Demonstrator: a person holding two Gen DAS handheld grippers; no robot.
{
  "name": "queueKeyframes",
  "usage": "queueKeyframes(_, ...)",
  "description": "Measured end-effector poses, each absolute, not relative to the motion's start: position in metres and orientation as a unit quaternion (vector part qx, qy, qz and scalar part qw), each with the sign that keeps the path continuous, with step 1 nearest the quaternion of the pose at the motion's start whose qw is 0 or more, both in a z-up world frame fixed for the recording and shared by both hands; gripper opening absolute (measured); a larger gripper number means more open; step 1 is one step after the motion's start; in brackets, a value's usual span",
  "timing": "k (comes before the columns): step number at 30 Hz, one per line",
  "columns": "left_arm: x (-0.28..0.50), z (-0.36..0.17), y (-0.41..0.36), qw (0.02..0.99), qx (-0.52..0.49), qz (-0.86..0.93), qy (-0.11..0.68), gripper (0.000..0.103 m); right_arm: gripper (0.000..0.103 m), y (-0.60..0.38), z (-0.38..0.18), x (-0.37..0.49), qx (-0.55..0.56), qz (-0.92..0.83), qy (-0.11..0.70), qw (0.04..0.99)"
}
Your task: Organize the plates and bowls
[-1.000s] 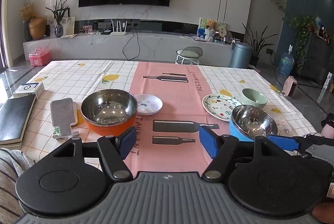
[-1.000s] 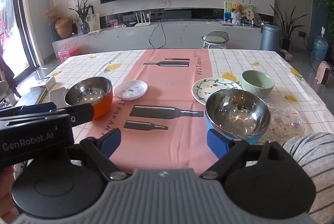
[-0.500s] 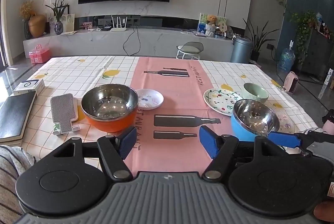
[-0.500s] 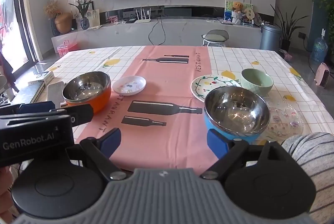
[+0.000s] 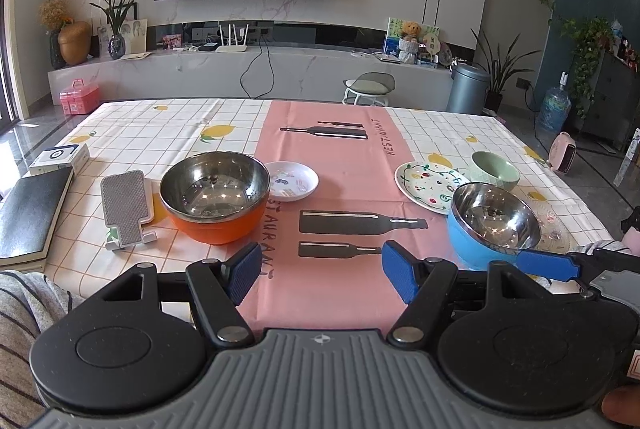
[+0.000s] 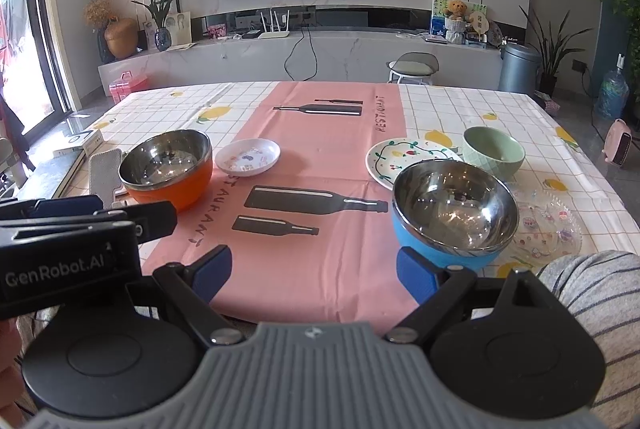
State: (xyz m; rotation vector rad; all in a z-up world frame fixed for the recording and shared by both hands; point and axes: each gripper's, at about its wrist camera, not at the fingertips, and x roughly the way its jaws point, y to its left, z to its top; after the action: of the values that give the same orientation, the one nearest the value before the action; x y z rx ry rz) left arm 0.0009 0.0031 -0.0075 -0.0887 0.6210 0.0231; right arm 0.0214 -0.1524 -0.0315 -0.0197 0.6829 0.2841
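left tongs (image 5: 316, 269) released, empty | right tongs (image 6: 314, 275) released, empty | risk: slick blue bowl (image 6: 454, 217) slipping, knocking glass plate (image 6: 548, 225) just beside it, lower right

Left gripper (image 5: 318, 271) hovered over the near edge of the worktop (image 5: 168, 133), its blue fingers (image 5: 244, 271) spread wide with only the pink runner (image 5: 332, 165) between them. On the worktop: orange bowl (image 5: 216, 195) with steel lining at left, small white dish (image 5: 291, 181) just beside it on the right, phone stand (image 5: 126, 207) to its left. At right, blue bowl (image 5: 490, 225) stood nearest, overlapping the rim of the patterned plate (image 5: 426, 185), with green bowl (image 5: 495, 171) beyond, a clear glass plate (image 5: 554, 227) behind the blue bowl, and a finger of the right gripper (image 5: 548, 265) reaching in just before it.
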Motion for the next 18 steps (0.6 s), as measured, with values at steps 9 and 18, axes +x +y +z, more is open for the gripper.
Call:
queueKeyframes(9, 0.0021, -0.0104, 0.0030, 0.949, -0.045, 0.011, 0.312, 0.081, 0.088, -0.1511, -0.0336, 0.0220, -0.015, 0.135, 0.338, 0.931)
queueKeyframes(18, 0.0032, -0.0127, 0.0043, 0.947, -0.046, 0.012, 0.318, 0.081, 0.088, -0.1496, -0.0352, 0.0233, -0.016, 0.135, 0.342, 0.930)
